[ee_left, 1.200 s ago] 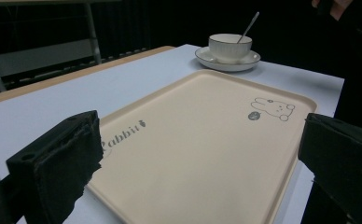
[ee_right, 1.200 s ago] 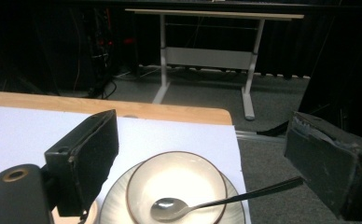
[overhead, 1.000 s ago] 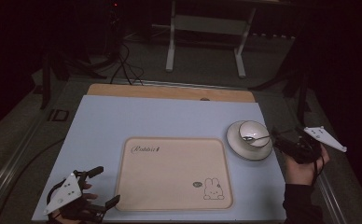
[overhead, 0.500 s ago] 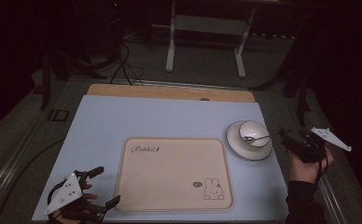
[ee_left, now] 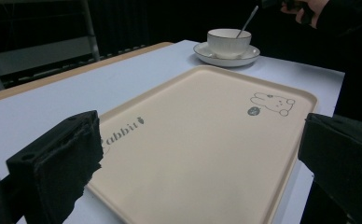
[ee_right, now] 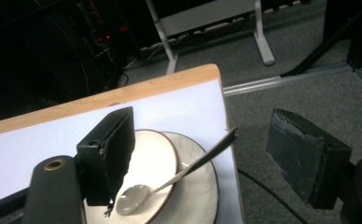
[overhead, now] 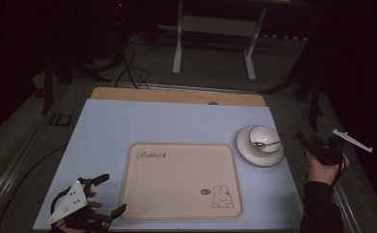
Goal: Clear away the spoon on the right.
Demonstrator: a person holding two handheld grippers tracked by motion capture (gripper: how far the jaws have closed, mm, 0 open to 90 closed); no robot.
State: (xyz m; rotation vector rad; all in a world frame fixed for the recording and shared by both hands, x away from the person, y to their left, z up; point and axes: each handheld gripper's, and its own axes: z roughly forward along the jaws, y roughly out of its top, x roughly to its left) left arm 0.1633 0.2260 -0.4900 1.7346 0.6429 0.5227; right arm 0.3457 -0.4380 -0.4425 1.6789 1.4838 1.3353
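Both jaws closing — seemingly apart — around spoon (ee_right: 179,175).

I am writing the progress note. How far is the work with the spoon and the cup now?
Done: nothing moved; the cup sits on its saucer, beside the bare tray. In hand: the right gripper, jaws just closing, straddles the spoon handle without touching. Left: grasping it. The left gripper waits open.
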